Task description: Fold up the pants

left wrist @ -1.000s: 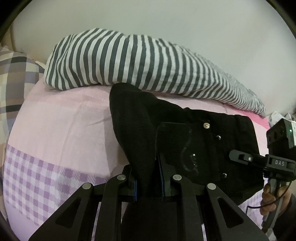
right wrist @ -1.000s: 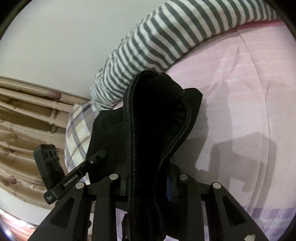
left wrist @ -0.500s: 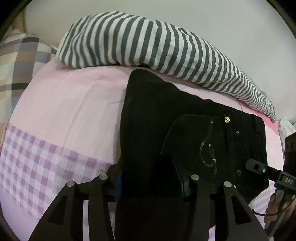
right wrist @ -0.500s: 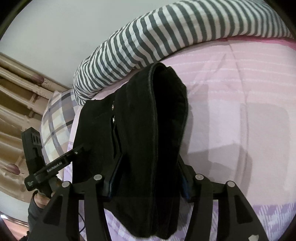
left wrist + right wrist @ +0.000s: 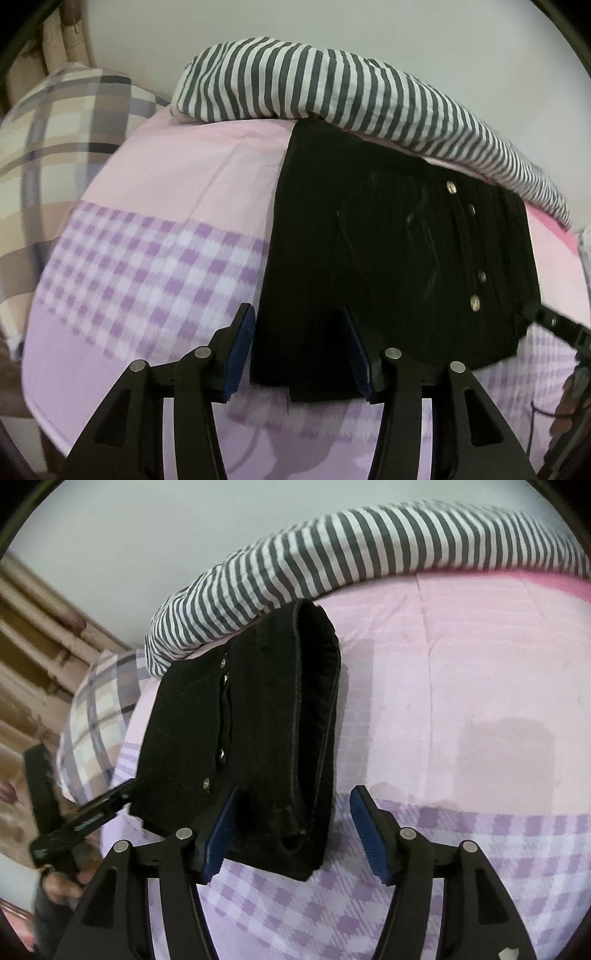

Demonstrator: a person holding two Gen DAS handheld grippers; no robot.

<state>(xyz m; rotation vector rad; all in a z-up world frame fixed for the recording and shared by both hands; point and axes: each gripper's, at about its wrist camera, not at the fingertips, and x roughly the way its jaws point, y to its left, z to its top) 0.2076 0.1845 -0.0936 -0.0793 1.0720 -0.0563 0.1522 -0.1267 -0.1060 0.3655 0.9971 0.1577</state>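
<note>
Black pants [image 5: 388, 266] are lying folded on the pink bedsheet [image 5: 192, 177], far edge tucking under the striped duvet [image 5: 332, 85]. Left gripper [image 5: 299, 350] is standing apart over the near hem, pads off the cloth. Right gripper [image 5: 291, 830] is opening, fold between its jaws, unpinched. Pocket detail is blurring into black.

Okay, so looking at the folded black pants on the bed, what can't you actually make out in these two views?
- Left wrist view: the pants' far edge is hidden under the striped pillow.
- Left wrist view: the right gripper is cut off by the picture's right edge.
- Right wrist view: the layers inside the fold are too dark to count.
- Right wrist view: the plaid pillow is blurred.
- Both views: the underside of the pants lies against the sheet.
</note>
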